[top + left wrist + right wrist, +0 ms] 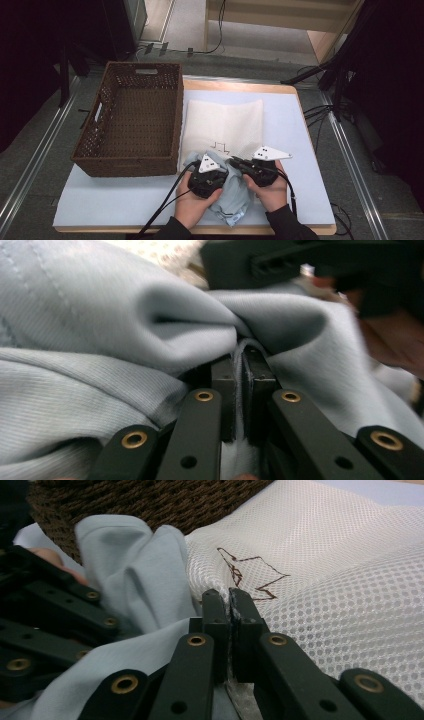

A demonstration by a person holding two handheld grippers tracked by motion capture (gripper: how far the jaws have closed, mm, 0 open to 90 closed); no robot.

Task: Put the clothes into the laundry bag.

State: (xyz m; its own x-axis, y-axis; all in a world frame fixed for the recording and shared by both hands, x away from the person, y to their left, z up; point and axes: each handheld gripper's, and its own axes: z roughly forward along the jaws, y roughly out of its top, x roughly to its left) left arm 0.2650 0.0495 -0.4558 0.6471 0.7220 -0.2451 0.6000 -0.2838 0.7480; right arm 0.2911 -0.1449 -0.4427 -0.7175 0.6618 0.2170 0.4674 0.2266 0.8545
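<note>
A light blue garment (232,197) lies bunched at the table's front, between the person's two hands. My left gripper (225,172) is shut on a fold of it; in the left gripper view the jaws (242,357) pinch a thin edge of the blue cloth (100,315). A white mesh bag (225,122) with a dark drawn mark lies flat behind the garment. My right gripper (233,161) is shut on the bag's near edge, and white mesh (325,555) shows between its jaws (229,597). Blue cloth (135,575) bulges just to the left of them.
A brown woven basket (175,115) stands at the table's left, close beside the mesh bag. A pale blue mat (295,150) covers the tabletop. Cables trail from both grippers toward the front edge. The two grippers sit nearly tip to tip.
</note>
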